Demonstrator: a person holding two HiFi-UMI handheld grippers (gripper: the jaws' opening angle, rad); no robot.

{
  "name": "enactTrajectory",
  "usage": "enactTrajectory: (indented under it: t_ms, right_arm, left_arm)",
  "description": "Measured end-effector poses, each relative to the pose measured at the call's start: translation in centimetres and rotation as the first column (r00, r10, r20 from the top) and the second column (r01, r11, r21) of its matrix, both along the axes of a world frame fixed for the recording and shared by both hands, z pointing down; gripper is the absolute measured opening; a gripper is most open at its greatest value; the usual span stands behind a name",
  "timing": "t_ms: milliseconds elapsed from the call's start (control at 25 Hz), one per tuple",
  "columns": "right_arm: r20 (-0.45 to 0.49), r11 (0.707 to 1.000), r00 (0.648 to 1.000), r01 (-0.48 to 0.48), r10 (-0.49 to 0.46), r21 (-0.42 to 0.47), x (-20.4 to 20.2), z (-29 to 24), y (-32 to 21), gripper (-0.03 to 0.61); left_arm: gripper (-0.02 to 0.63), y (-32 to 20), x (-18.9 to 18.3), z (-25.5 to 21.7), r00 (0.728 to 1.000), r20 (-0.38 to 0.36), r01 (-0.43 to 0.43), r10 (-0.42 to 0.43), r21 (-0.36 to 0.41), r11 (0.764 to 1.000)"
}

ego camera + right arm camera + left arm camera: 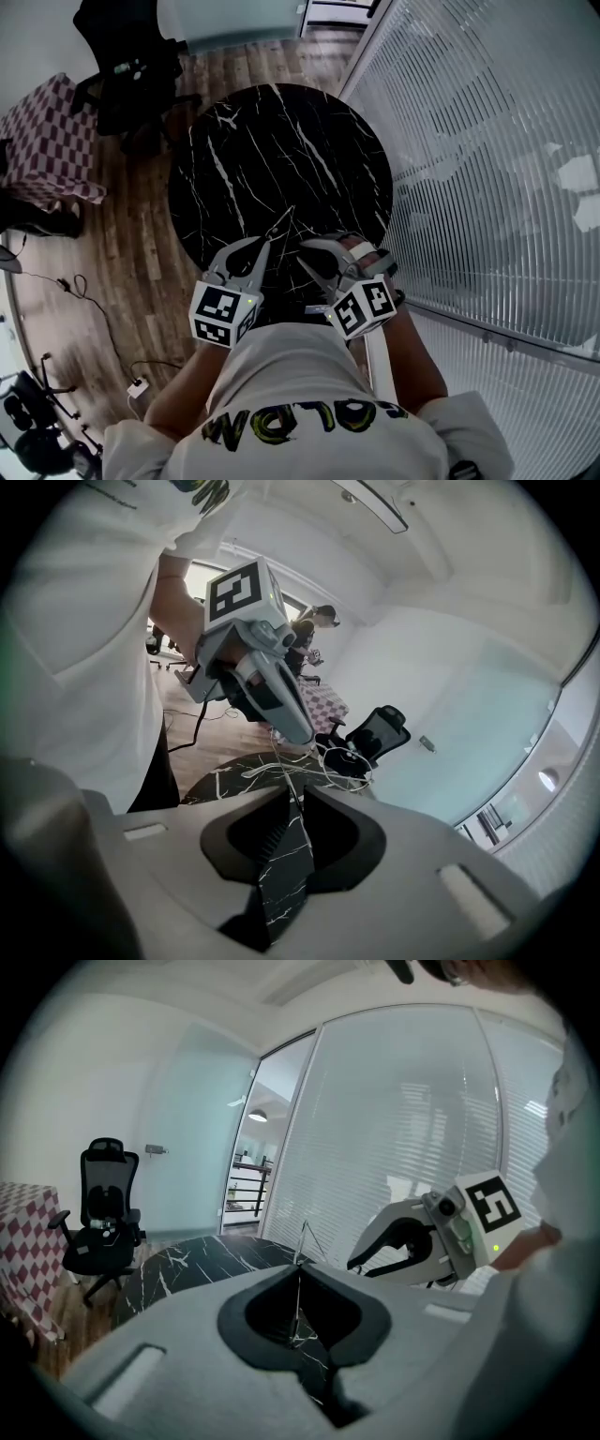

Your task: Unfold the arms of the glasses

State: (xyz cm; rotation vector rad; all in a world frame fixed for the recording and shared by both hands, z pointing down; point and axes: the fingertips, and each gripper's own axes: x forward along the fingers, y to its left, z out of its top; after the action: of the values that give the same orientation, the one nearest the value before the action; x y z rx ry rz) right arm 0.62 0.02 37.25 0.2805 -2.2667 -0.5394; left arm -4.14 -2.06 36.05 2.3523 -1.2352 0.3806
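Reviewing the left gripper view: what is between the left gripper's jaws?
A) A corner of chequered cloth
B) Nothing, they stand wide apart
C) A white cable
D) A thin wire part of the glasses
D: the left gripper has its jaws closed together on a thin wire part of the glasses, which sticks up past their tips.
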Motion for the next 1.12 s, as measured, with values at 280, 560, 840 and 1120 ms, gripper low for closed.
enactTrajectory:
  t_ms: [280,560,840,1120]
  right_arm:
    - [0.006,0.999,1.000,-0.023,0.024,-0.026,0.1,0.6,0.7,0.038]
    - [0.038,0.997,0.998,-0.050,0.052,-0.055,-0.2,1.5,1.8,0.021]
    - [0.068,0.993,0.994,-0.084,0.089,-0.079,-0.4,1.7,2.7,0.015]
    - [0.099,0.986,0.987,-0.111,0.123,-0.124,-0.9,1.9,3.8,0.015]
  left_arm:
    - [0.003,-0.6,-0.5,0.2,1.000,0.010,0.018,-0.018,0.003,1.000]
    - [0.003,-1.5,-1.2,0.2,0.999,0.014,0.048,-0.048,0.016,0.999]
    - [0.003,-2.3,-1.5,0.2,0.997,0.016,0.076,-0.077,0.028,0.997]
    - [0.003,-2.6,-1.8,0.6,0.996,0.012,0.089,-0.089,0.023,0.996]
